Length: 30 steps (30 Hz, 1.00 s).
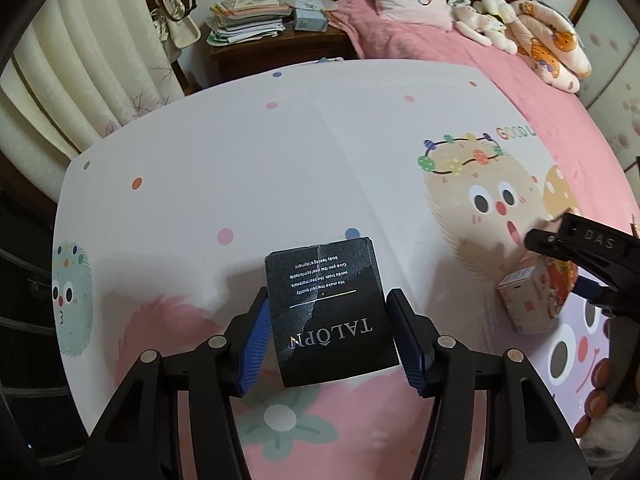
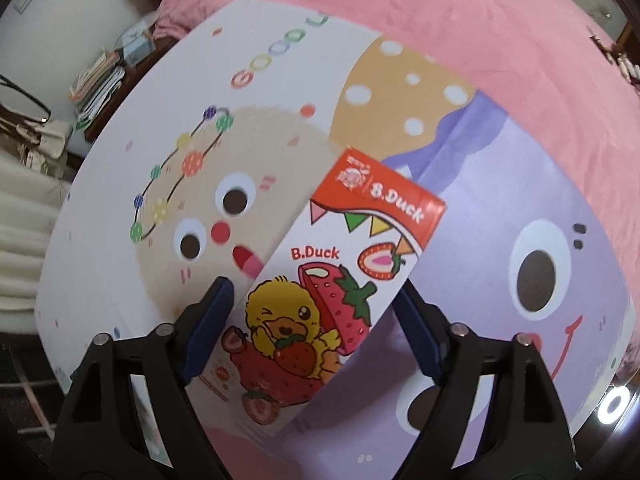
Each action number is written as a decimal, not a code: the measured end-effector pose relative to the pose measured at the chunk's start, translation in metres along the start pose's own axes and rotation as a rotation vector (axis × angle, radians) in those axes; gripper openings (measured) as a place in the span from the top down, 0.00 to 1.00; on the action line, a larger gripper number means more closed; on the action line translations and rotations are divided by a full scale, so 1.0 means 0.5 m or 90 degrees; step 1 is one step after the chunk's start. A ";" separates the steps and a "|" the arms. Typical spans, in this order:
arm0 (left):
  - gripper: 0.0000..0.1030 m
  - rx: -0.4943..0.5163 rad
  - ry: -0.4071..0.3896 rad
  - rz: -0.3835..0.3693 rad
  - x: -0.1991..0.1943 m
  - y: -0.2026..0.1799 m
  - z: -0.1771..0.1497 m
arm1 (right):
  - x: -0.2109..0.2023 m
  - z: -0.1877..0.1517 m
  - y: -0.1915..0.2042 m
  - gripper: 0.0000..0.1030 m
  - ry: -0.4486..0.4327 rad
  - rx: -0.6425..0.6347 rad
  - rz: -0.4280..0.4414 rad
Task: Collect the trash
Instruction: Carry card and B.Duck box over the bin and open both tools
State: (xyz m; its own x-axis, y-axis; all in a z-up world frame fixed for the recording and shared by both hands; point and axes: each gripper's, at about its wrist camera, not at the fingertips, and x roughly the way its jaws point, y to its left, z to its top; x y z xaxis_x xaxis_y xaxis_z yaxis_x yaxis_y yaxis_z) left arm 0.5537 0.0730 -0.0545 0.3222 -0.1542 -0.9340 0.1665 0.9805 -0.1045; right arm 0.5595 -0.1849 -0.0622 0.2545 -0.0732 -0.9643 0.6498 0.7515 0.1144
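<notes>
Left wrist view: your left tongs occupy the lower centre of the frame, their blue ribbed pads spread on either side of a flat black card packet printed "TALOPN". The packet lies between the fingers on the white cartoon-printed bench top. The left pad sits at the packet's edge, the right pad just beside its other edge; whether either pad presses on the card you cannot tell, so the tongs read as released around it rather than clenched. At the right edge of the frame your right tongs enter from the side, their black finger marked "DAS" lying over a small cardboard carton that rests on the bench. In the upper part of the frame a dark wooden nightstand carries a stack of papers, and a bed with a pink blanket holds a pillow and soft toys.

Right wrist view: your right tongs fill the lower half of the frame, fingers apart, bracketing the white and red "B.Duck" carton with a yellow duck and strawberries. The carton runs diagonally from lower left to upper right, its red end toward the top of the frame. The left pad stands just beside the carton's edge with a sliver of bench showing between them; the right pad meets the carton's edge, contact uncertain. The tongs are released. The bench top shows cartoon faces beneath, and the pink blanket fills the upper right.
</notes>
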 end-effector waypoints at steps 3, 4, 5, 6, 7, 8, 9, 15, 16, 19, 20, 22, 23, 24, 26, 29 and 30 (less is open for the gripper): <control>0.45 0.010 -0.011 -0.007 -0.024 -0.005 -0.006 | -0.013 -0.020 0.002 0.41 0.001 -0.052 0.006; 0.45 0.014 -0.014 -0.011 -0.036 -0.007 -0.012 | -0.019 -0.027 0.000 0.42 -0.001 -0.062 0.013; 0.45 0.016 -0.018 -0.013 -0.046 -0.008 -0.017 | -0.026 -0.035 -0.005 0.43 -0.001 -0.071 0.029; 0.45 0.019 -0.022 -0.016 -0.058 -0.011 -0.024 | -0.035 -0.045 -0.010 0.44 -0.002 -0.079 0.045; 0.45 0.020 -0.024 -0.018 -0.069 -0.014 -0.030 | -0.048 -0.053 -0.017 0.45 -0.005 -0.088 0.059; 0.45 0.020 -0.026 -0.021 -0.080 -0.016 -0.037 | -0.060 -0.063 -0.022 0.46 -0.009 -0.098 0.072; 0.45 0.020 -0.029 -0.024 -0.096 -0.020 -0.050 | -0.078 -0.076 -0.030 0.46 -0.017 -0.111 0.089; 0.45 0.016 -0.047 -0.023 -0.177 -0.060 -0.132 | -0.178 -0.161 -0.078 0.47 -0.044 -0.169 0.174; 0.45 0.014 -0.050 -0.023 -0.189 -0.068 -0.147 | -0.194 -0.176 -0.091 0.47 -0.045 -0.177 0.189; 0.45 0.000 -0.065 -0.020 -0.240 -0.102 -0.210 | -0.236 -0.222 -0.137 0.47 -0.045 -0.204 0.223; 0.45 -0.008 -0.071 -0.017 -0.261 -0.117 -0.239 | -0.252 -0.241 -0.158 0.47 -0.045 -0.215 0.235; 0.45 -0.020 -0.078 -0.012 -0.293 -0.144 -0.290 | -0.276 -0.271 -0.197 0.47 -0.040 -0.233 0.256; 0.45 -0.028 -0.082 -0.010 -0.309 -0.158 -0.317 | -0.287 -0.287 -0.219 0.47 -0.038 -0.242 0.265; 0.45 -0.037 -0.086 -0.007 -0.325 -0.175 -0.347 | -0.301 -0.305 -0.246 0.47 -0.035 -0.254 0.272; 0.45 -0.052 -0.092 -0.004 -0.351 -0.208 -0.404 | -0.322 -0.333 -0.286 0.47 -0.033 -0.272 0.283; 0.45 -0.074 -0.100 -0.001 -0.386 -0.263 -0.493 | -0.353 -0.368 -0.362 0.47 -0.033 -0.295 0.301; 0.45 -0.079 -0.102 0.001 -0.398 -0.283 -0.524 | -0.362 -0.379 -0.385 0.47 -0.033 -0.303 0.308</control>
State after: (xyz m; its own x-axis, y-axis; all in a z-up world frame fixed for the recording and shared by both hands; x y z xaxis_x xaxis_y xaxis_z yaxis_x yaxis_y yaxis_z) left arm 0.2218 -0.0033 0.0567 0.4687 -0.1598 -0.8688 0.0534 0.9868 -0.1527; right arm 0.2528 -0.1921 0.0453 0.4790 0.3208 -0.8171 0.0720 0.9133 0.4008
